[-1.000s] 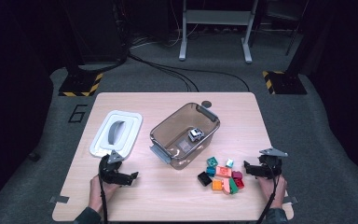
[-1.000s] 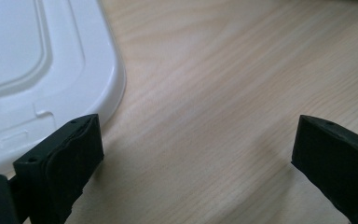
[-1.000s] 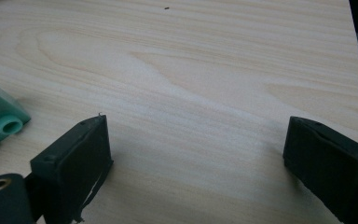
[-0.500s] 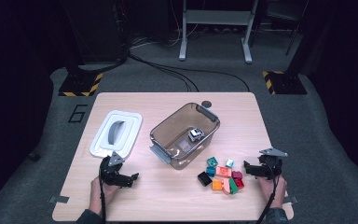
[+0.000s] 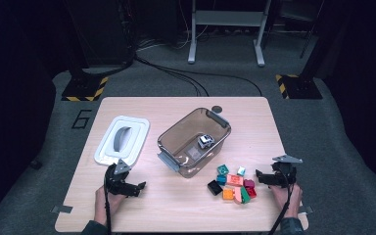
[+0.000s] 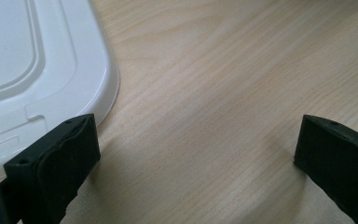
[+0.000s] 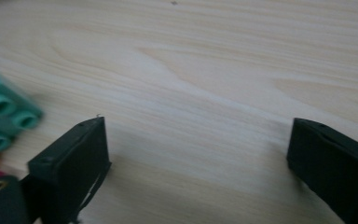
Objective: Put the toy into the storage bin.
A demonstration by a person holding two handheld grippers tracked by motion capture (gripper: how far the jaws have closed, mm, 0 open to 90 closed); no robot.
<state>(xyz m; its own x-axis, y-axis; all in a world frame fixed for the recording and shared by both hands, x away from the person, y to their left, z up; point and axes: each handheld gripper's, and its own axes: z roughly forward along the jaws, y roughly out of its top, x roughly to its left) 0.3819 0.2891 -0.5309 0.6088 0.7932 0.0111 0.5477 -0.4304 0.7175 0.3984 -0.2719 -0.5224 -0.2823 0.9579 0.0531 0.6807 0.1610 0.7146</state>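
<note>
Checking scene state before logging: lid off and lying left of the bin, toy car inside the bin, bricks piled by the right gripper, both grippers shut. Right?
One thing is wrong: both grippers are open. The left gripper and right gripper each show their jaws wide apart over bare table in their own gripper views. The lid, toy car, bin and bricks are as you said.

White lid (image 6: 28, 70) runs off the left edge (partly behind one jaw); teal brick (image 7: 2, 114) is blurred

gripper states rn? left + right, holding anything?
Left gripper: open, empty, beside the white lid.
Right gripper: open, empty, next to the toy blocks.
</note>
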